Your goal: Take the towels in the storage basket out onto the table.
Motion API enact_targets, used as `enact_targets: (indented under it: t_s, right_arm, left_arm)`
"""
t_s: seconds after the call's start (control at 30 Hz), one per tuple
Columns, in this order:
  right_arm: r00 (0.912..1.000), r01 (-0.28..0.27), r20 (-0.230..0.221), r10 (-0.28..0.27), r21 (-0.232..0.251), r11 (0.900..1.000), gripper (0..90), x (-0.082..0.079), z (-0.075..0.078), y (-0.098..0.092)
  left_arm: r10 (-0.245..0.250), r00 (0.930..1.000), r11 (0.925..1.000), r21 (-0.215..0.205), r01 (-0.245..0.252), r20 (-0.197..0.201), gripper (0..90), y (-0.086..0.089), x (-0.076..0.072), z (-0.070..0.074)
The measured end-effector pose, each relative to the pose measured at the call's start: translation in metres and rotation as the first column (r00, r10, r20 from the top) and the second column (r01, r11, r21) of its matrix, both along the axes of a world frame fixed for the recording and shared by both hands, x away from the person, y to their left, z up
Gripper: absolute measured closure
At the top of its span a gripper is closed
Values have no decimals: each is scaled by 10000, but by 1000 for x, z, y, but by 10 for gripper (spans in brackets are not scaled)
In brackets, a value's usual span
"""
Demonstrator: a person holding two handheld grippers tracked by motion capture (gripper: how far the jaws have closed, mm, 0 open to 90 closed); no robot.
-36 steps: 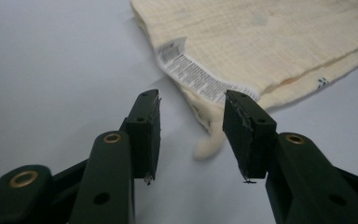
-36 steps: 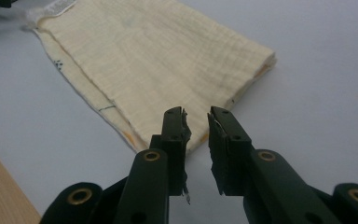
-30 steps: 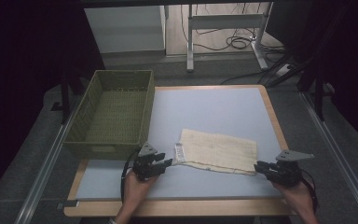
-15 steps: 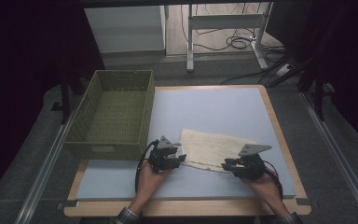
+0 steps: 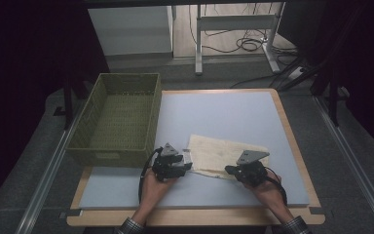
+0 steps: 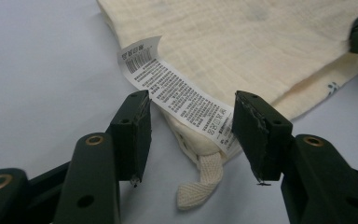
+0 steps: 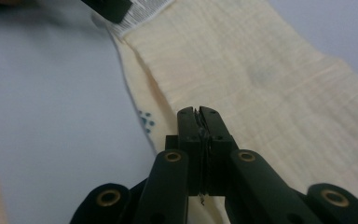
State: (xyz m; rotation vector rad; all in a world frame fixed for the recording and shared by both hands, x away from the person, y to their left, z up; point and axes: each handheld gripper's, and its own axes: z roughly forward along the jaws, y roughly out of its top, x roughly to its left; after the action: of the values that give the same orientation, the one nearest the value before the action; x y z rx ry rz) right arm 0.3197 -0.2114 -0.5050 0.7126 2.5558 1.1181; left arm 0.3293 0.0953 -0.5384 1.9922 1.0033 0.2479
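A cream cloth [image 5: 224, 151] lies folded flat on the blue table top [image 5: 224, 112]. My left gripper [image 5: 189, 163] stands at its near left corner. Its jaws have just been opening, and the left gripper [image 6: 191, 135] is open around that corner without pressing it. Between the jaws lie the white printed label [image 6: 182, 95] and a woven loop [image 6: 200, 184]. My right gripper [image 5: 229, 169] is at the cloth's near edge. Its jaws have just been closing, and the right gripper [image 7: 198, 112] is shut on the edge of the cloth [image 7: 261, 79].
A green woven basket [image 5: 109, 156] stands on the table's left side, just beyond the left hand. The table's wooden border [image 5: 292, 141] runs along the right. Metal rails flank the table, and cables lie on the floor behind it.
The right gripper has slid left from the cloth's right corner to the middle of its near edge. The left gripper has shifted slightly right, up to the cloth's left corner.
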Motion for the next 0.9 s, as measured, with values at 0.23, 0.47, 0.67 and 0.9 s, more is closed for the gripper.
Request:
enact_targets:
  t_s: [0.23, 0.47, 0.67, 0.9]
  right_arm:
    - [9981, -323, -539, 312, -187, 9993, 872, -10, -10, 2]
    - [9987, 217, -471, -199, 382, 9990, 757, -5, -3, -16]
    - [9878, 1545, -234, -1538, 289, 9876, 750, 14, 8, -53]
    - [9451, 3265, -30, -3268, 548, 9436, 750, 46, 19, -99]
  left_arm:
    - [173, 9998, 9998, -43, -173, -27, 472, 4, 0, 2]
    - [286, 9996, 9996, -7, -286, -50, 445, 1, 11, 13]
    - [425, 9990, 9988, 240, -428, 104, 440, -13, 37, 29]
    - [686, 9975, 9953, 681, -694, 144, 444, -28, 79, 36]
